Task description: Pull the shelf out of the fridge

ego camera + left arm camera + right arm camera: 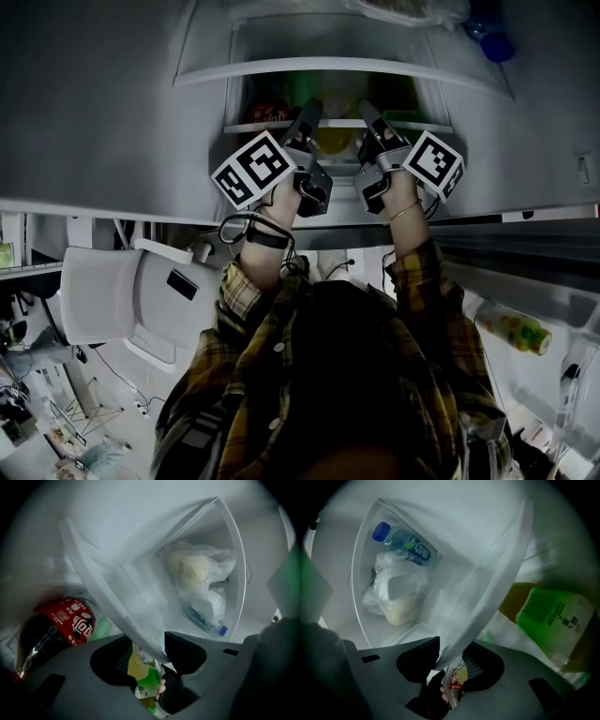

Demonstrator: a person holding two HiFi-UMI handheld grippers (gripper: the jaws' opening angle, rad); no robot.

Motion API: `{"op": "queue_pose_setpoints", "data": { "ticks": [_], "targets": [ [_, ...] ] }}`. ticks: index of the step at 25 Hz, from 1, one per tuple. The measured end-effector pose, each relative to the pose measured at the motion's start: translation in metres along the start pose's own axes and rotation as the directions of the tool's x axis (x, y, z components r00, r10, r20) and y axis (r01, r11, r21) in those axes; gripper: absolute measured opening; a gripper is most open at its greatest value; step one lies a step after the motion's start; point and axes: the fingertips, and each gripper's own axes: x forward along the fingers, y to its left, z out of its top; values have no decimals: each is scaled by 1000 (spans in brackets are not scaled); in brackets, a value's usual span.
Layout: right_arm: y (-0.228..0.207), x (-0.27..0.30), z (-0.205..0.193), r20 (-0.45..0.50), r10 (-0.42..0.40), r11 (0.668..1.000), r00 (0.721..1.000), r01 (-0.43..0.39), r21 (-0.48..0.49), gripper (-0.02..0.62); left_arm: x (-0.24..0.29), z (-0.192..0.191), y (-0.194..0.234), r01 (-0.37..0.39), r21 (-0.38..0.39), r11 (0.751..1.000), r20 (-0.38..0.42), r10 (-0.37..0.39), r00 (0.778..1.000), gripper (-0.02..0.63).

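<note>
The fridge shelf [339,123] is a clear pane with a white front edge, and both grippers meet it from the front. In the head view my left gripper [309,114] and right gripper [368,114] sit side by side at that edge. In the left gripper view the shelf edge [108,592] runs diagonally down into my left gripper [157,660], whose jaws are shut on it. The right gripper view shows the same edge [487,588] ending between the jaws of my right gripper [446,660], also shut on it.
A red cola bottle [61,630] and a green tea bottle [548,616] lie under the shelf. On it rest a plastic bag [197,569] and a blue-capped water bottle [401,541]. Another shelf [337,66] sits above. The open door at right holds a bottle [514,331].
</note>
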Motion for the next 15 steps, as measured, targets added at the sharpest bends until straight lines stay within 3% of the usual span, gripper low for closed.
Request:
{"op": "queue_pose_setpoints", "data": {
  "ticks": [11,15],
  "targets": [
    [2,16,7,10,-12,1000,1000,12,19,140,10,11,0,-8,-24,1000,28,9,1000,204],
    [-2,15,8,22,-36,999,999,36,14,133,12,13,-2,-3,-29,1000,33,4,999,110]
  ]
}}
